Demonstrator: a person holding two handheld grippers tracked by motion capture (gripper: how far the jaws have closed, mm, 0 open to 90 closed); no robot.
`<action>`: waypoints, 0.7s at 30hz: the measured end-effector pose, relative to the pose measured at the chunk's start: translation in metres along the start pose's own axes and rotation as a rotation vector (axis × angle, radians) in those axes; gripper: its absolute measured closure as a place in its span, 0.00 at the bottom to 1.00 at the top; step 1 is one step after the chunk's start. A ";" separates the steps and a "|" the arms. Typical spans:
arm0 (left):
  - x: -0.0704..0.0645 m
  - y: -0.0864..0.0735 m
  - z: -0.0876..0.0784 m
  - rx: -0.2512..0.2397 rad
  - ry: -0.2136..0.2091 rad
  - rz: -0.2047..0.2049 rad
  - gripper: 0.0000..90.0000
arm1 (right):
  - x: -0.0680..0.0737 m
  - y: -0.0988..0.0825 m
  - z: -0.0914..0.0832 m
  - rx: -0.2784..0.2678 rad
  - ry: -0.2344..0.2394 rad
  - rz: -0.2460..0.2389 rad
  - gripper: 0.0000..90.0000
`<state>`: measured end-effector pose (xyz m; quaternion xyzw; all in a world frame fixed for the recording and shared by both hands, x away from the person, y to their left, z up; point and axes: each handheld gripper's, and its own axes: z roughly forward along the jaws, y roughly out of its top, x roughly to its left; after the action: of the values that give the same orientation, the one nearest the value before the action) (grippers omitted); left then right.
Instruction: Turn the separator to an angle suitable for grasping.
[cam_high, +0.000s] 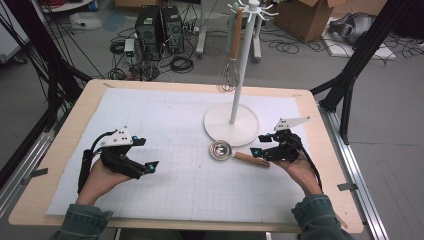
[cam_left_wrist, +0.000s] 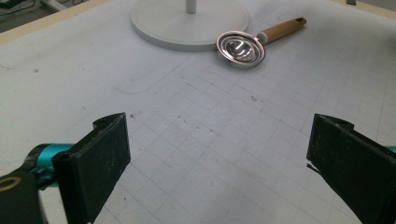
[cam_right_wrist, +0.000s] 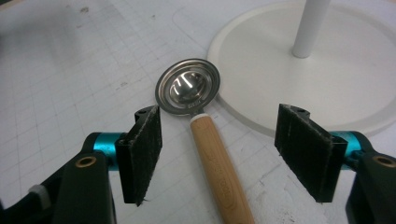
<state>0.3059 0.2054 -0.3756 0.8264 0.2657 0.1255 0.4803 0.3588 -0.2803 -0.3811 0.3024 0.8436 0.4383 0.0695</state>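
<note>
My right gripper (cam_right_wrist: 218, 154) jaws apart, straddling light wooden handle of shiny round steel strainer spoon (cam_right_wrist: 188, 87), pads not touching; handle end cut off at frame bottom; spoon lies on white gridded paper mat (cam_high: 165, 130) on counter, bowl just beside white round stand base (cam_high: 231, 124); my left gripper (cam_left_wrist: 219, 163) jaws apart, nothing between.

One shiny metal measuring scoop with a wooden handle (cam_high: 235, 154) lies on the worktop. One white stand with a round base and hooked top (cam_high: 234, 118) is there, carrying one wire whisk with a wooden handle (cam_high: 231, 55). One white gridded mat (cam_high: 165, 165) covers one pale wooden worktop (cam_high: 65, 140). Two black computer towers (cam_high: 160, 31) stand on the floor, beside one cardboard box (cam_high: 305, 15).
</note>
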 end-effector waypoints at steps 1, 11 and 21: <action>0.000 0.000 -0.001 -0.004 0.002 0.001 0.07 | 0.001 0.000 0.000 0.005 0.000 0.002 0.35; -0.002 0.001 -0.002 -0.003 0.002 0.006 0.07 | 0.013 -0.006 -0.013 -0.017 -0.031 -0.026 0.37; -0.002 0.001 -0.001 -0.004 -0.002 0.009 0.07 | 0.012 -0.021 -0.005 0.018 -0.043 -0.041 0.41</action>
<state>0.3036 0.2048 -0.3739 0.8267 0.2615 0.1273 0.4816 0.3378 -0.2860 -0.3928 0.2948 0.8519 0.4225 0.0939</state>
